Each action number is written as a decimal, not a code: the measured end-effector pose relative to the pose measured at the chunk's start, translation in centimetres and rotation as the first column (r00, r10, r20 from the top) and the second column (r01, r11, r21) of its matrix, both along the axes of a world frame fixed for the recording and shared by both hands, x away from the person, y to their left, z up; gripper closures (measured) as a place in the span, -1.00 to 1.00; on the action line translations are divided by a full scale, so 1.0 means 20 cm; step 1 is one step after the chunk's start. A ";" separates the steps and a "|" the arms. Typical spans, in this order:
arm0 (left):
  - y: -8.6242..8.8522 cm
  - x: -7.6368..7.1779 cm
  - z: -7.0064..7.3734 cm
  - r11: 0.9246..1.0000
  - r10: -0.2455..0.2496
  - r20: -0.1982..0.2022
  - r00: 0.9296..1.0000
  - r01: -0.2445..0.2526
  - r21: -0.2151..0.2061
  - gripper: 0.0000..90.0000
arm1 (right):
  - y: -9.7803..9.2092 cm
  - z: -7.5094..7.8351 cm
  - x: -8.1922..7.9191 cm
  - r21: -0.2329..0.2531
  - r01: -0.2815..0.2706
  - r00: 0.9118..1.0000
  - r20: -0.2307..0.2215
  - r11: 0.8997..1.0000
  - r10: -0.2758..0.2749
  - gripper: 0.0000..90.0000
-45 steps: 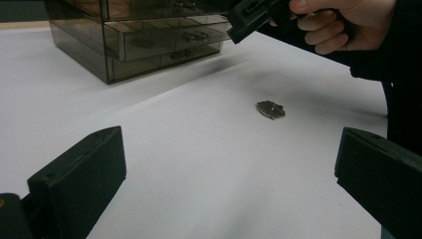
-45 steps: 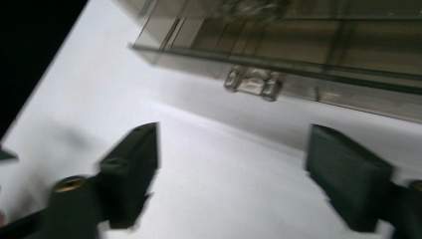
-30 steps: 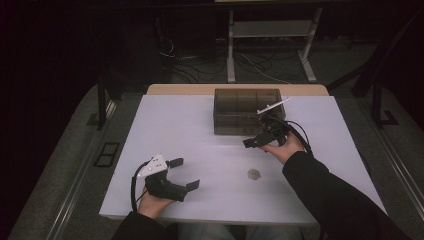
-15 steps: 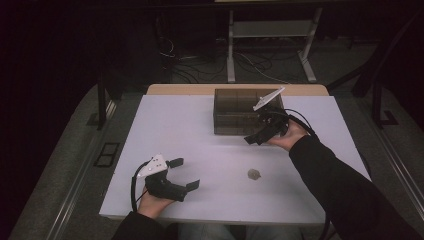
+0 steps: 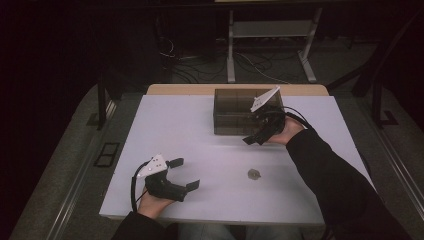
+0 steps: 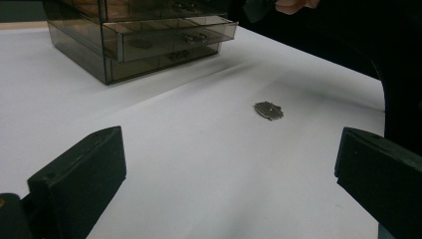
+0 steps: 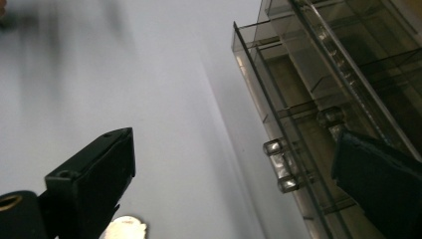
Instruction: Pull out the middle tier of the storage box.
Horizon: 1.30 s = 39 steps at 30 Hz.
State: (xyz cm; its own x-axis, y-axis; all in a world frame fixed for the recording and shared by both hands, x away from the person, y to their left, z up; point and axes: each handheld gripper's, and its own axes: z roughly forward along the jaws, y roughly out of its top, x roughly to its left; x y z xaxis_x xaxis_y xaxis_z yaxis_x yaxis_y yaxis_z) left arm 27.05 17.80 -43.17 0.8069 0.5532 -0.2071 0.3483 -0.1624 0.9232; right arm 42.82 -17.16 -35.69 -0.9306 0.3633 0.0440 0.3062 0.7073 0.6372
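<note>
A smoky see-through drawer box [image 5: 240,112] stands at the back of the white table [image 5: 190,125]. In the left gripper view one drawer [image 6: 169,36] of the box [image 6: 89,47] juts out a little. My right gripper [image 5: 255,137] hangs open at the box's front right corner, with one jaw in front of the drawer knobs [image 7: 279,164] and nothing between the jaws [image 7: 236,154]. A small flat metallic piece [image 5: 254,174] lies on the table in front of it. My left gripper [image 5: 182,175] rests open near the front edge, facing that piece [image 6: 268,110].
A metal stand [image 5: 270,45] and cables lie on the dark floor behind the table. A dark sleeve [image 5: 330,180] crosses the table's right front part.
My right gripper has moved away from the small metallic piece and up to the drawer box. The left gripper and the piece have stayed put.
</note>
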 end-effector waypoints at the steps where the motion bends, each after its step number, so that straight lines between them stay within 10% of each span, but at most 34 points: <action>1: 0.00 0.00 0.00 1.000 0.001 0.000 1.000 -0.001 -0.001 -1.00 | 0.00 -0.01 0.01 0.007 -0.007 1.000 0.012 1.000 0.007 -0.93; 15: 0.00 0.00 0.00 1.000 -0.002 0.001 1.000 0.002 0.000 -1.00 | -0.03 -0.04 0.05 0.056 -0.012 0.997 0.081 0.998 0.007 -0.50; 39: 0.00 0.00 0.00 1.000 -0.002 -0.002 1.000 0.002 -0.003 -1.00 | 0.00 -0.13 0.08 -0.038 -0.023 0.995 0.099 0.999 0.027 0.28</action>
State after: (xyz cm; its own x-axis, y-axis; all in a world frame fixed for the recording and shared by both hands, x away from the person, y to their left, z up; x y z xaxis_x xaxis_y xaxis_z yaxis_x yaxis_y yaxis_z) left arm 27.06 17.79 -43.18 0.8075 0.5512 -0.2102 0.3497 -0.1602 0.9231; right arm 44.46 -17.26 -38.21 -0.9385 0.3397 -0.0622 0.2247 0.7376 0.6368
